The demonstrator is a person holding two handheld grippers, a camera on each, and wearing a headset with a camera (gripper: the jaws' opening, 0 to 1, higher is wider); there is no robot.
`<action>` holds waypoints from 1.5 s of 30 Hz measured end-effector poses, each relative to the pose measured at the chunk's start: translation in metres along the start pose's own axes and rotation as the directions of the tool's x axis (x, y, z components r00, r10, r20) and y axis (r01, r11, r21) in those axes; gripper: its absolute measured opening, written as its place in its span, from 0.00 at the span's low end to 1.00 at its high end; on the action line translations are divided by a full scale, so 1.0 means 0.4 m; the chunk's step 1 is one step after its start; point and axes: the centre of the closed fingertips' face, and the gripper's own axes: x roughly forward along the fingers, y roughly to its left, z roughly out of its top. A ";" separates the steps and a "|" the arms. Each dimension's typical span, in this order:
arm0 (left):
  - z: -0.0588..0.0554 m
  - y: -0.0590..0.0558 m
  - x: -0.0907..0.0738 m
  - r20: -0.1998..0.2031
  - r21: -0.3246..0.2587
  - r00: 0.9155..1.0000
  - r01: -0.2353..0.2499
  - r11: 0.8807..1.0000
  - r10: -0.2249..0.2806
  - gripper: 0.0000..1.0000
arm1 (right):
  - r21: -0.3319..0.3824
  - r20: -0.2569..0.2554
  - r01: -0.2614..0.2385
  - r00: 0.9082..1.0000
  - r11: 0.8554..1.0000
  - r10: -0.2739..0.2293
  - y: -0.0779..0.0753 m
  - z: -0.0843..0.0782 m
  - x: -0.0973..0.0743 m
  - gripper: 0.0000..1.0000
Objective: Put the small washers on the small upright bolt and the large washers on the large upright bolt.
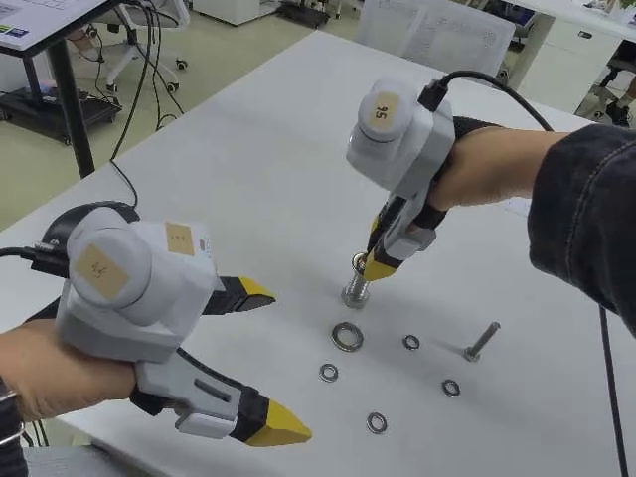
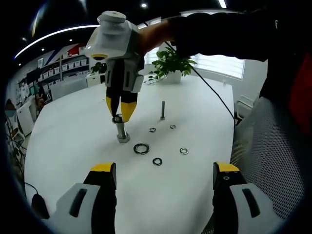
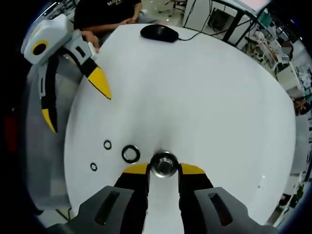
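The large upright bolt (image 1: 355,288) (image 2: 120,131) stands mid-table. My right gripper (image 1: 375,264) (image 2: 121,111) (image 3: 164,169) points down over its top, shut on a large washer (image 3: 164,164) (image 1: 359,261) at the bolt's tip. Another large washer (image 1: 347,337) (image 2: 141,148) (image 3: 130,153) lies flat beside the bolt. Several small washers (image 1: 328,373) (image 2: 157,161) (image 3: 107,145) lie scattered around it. To the right rises the small upright bolt (image 1: 481,341) (image 2: 162,110), bare. My left gripper (image 1: 266,358) (image 2: 165,170) (image 3: 75,102) hovers open at the near left, with nothing between its jaws.
The white table (image 1: 248,169) stretches far to the left and back. A black mouse (image 3: 159,32) with its cable sits at one table edge, near a seated person. Papers (image 1: 437,35) lie at the far end. A potted plant (image 2: 170,66) stands beyond the table.
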 end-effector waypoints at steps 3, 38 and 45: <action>0.001 0.002 0.000 0.002 -0.001 1.000 -0.002 1.000 0.002 0.81 | 0.008 -0.004 -0.010 1.000 1.000 0.010 0.002 -0.004 0.014 0.23; 0.001 0.000 0.011 -0.002 -0.004 1.000 0.006 1.000 -0.006 0.81 | 0.082 0.000 -0.038 0.999 0.996 0.039 -0.006 -0.027 0.104 0.24; 0.001 -0.001 0.011 -0.002 -0.003 1.000 0.007 1.000 -0.007 0.81 | 0.086 0.012 -0.038 0.999 0.996 0.037 -0.006 -0.029 0.087 0.26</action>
